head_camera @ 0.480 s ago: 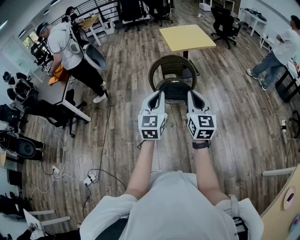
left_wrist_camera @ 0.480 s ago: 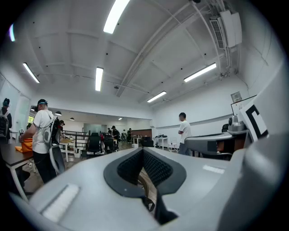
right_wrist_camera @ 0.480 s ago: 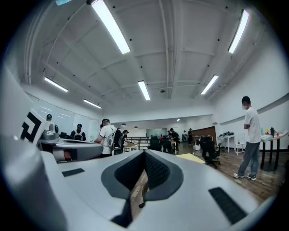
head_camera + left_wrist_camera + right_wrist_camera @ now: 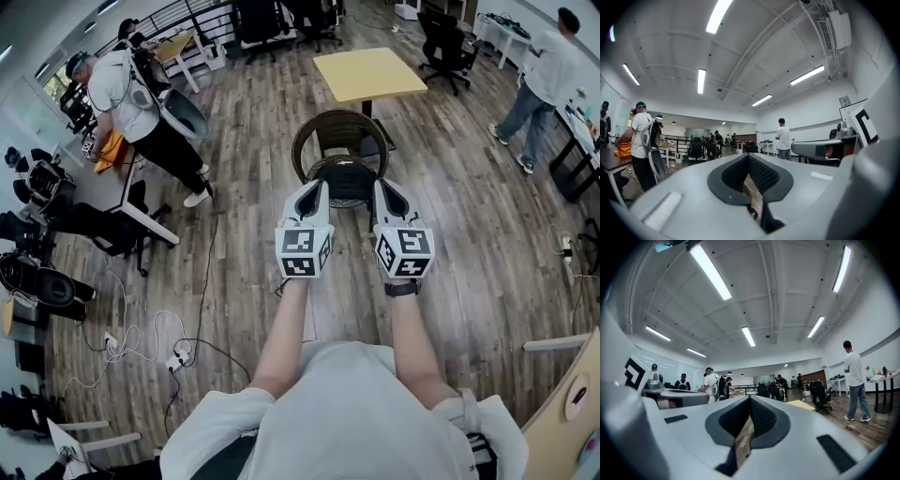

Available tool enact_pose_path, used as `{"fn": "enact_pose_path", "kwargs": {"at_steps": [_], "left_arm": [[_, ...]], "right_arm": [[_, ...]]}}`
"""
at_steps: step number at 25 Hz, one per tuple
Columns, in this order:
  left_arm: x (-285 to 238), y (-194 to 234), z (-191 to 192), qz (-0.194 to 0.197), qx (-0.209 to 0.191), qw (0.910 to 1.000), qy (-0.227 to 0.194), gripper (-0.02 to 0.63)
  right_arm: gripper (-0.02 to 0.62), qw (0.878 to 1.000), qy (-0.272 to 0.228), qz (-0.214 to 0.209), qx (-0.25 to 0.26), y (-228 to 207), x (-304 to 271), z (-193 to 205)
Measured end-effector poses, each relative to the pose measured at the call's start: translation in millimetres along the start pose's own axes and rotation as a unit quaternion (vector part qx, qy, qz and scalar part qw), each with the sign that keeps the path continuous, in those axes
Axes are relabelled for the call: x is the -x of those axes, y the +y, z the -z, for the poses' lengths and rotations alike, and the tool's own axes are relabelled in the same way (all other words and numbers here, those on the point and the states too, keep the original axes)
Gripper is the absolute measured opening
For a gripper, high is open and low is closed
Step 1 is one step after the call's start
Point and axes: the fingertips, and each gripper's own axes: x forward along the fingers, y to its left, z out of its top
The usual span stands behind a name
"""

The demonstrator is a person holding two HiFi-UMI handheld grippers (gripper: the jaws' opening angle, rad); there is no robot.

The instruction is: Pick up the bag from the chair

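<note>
- Approach is the step in hand: the black bag lies on the wicker chair, just beyond both grippers.
- Left gripper and right gripper are level, jaws together, empty.
- The next move likely calls for opening the jaws and reaching down to the bag.

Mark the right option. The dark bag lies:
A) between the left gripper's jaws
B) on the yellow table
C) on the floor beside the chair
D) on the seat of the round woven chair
D: the head view shows the bag resting on the seat of the chair.
</note>
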Motion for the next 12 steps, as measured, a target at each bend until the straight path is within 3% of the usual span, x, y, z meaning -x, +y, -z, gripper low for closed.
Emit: {"fn": "enact_pose_path", "kwargs": {"at_steps": [7,12], "left_arm": [[-5,-15,4,-0.004,0.005,1.0,0.001,0.011],[1,-23,18,0.008,0.0,0.9999,0.012,0.011]], "right_arm": [[0.009,1.0,0.005,-0.012,0.003,-11,4,5],[0.009,1.0,0.007,0.008,-0.027,-29,0,18]]}}
